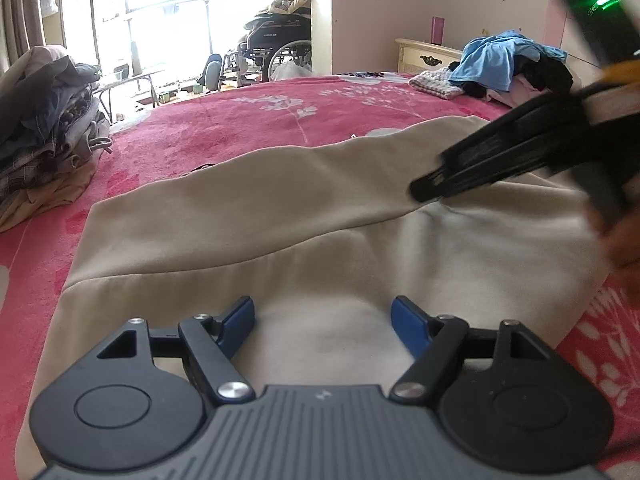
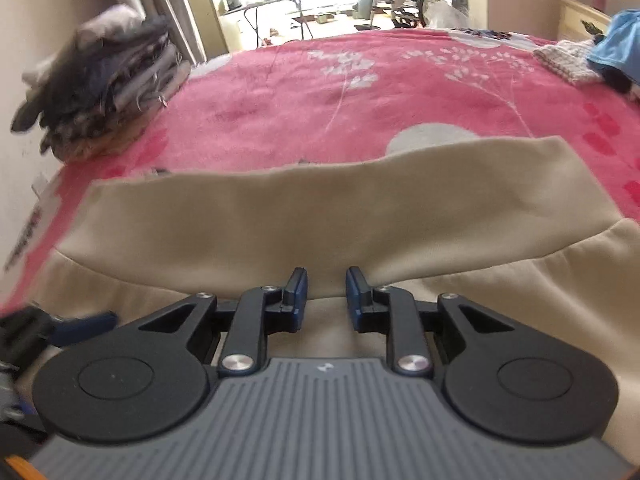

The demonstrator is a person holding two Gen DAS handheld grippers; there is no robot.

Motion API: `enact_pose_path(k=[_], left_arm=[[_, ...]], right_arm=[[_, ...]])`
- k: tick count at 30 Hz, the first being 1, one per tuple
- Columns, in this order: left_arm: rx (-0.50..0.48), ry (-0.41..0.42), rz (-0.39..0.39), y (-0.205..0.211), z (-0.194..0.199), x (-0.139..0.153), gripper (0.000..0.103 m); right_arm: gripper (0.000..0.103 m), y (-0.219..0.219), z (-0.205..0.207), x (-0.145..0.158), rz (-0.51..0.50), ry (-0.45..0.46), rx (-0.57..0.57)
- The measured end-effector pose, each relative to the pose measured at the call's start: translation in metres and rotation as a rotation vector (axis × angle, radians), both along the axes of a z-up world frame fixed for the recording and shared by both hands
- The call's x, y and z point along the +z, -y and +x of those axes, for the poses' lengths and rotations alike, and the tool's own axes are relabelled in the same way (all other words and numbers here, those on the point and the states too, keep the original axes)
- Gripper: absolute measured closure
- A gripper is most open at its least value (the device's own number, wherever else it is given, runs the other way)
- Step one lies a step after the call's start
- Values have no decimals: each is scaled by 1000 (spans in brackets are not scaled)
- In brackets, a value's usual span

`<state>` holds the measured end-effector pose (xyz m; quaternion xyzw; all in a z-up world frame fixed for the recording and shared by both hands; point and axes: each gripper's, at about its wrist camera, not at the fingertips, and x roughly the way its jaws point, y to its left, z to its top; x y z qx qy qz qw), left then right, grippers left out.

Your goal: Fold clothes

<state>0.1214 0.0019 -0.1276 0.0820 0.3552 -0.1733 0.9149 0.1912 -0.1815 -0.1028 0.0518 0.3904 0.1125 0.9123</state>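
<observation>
While flat: beige garment (image 1: pixel 280 208) under jaws.

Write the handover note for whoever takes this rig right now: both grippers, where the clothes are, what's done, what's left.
Left gripper: open, empty, poised over the near part of the beige garment.
Right gripper: jaws narrow but apart, nothing pinched, over the same garment by its folded-over sleeve.
Garment lies spread on the pink bedspread, sleeve laid across the body; fold only begun.
Folded stack sits at the bed's left edge; unfolded pile with a blue top at far right.
Left: finish folding, stack it, then work through the pile.
</observation>
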Motion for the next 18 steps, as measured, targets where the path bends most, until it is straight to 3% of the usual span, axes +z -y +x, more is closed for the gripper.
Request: enact_pose_path(k=[4, 6, 8, 12, 15, 18], left_arm=[[8, 4, 1, 1, -1, -1, 26], [5, 1, 7, 2, -1, -2, 26], [4, 1, 13, 3, -1, -2, 26], [1, -17, 8, 2, 3, 1, 25], [6, -16, 6, 2, 2, 1, 25], [8, -14, 10, 4, 1, -1, 25]], right_arm=[[82, 1, -33, 20, 7, 24, 3], [83, -3, -45, -8, -17, -40, 20], [82, -5, -54, -25, -36, 37, 32], [82, -3, -59, -9, -29, 22, 3], [82, -7, -85, 16, -78, 100, 42], [83, -14, -97, 5, -73, 33, 97]])
